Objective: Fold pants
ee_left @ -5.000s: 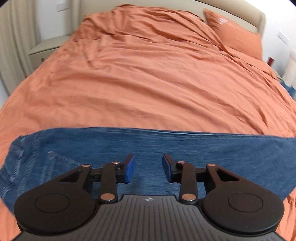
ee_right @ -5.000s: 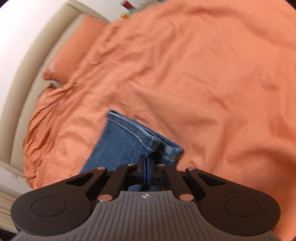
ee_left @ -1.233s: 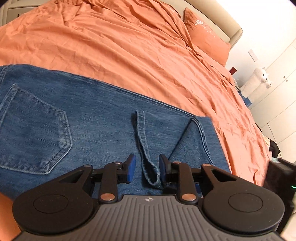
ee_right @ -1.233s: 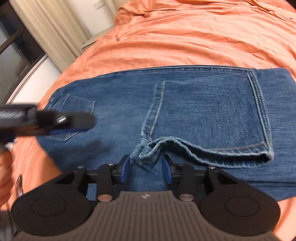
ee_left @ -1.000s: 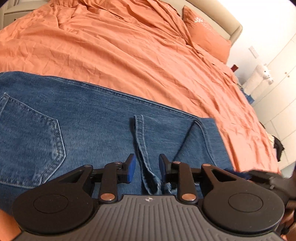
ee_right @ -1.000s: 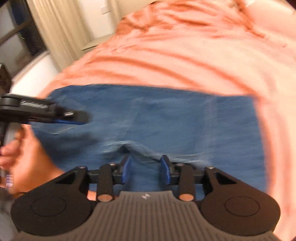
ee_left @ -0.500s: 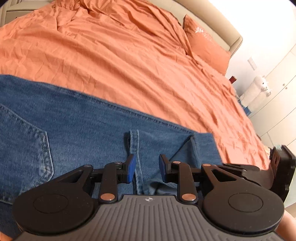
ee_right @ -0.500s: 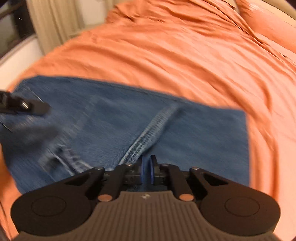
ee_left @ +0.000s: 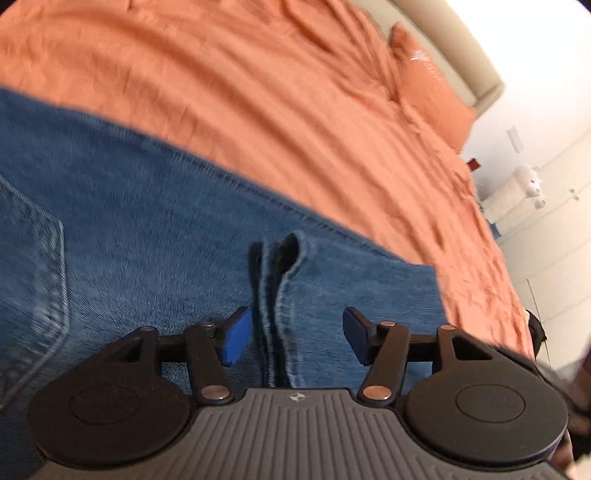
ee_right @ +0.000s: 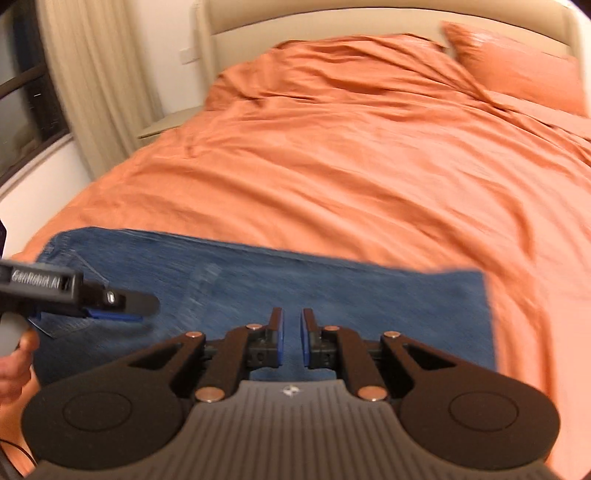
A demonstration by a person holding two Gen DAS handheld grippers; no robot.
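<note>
Blue jeans (ee_left: 147,240) lie folded across the near part of the orange bed (ee_left: 258,92), back pocket (ee_left: 33,277) at the left. My left gripper (ee_left: 295,325) hovers low over the denim, its jaws opening wide. The folded-over leg hem (ee_left: 280,280) runs up between the jaws, and neither pad presses on it. In the right wrist view the jeans (ee_right: 332,291) stretch from left to right. My right gripper (ee_right: 291,317) is above their near edge, jaws opening with a narrow gap and nothing between them. The left gripper (ee_right: 122,306) shows at the left, over the pocket end.
Orange bedding (ee_right: 369,166) runs back to a pillow (ee_right: 517,70) and a beige headboard (ee_right: 369,26). A curtain (ee_right: 99,74) and a nightstand (ee_right: 166,125) stand at the far left. A hand (ee_right: 14,354) grips the left tool. A white plush toy (ee_left: 532,184) sits by the wall.
My left jaws have spread wide around the hem and the gripper has dropped closer to the denim. My right jaws, shut half a second ago, have parted slightly, and that gripper has shifted.
</note>
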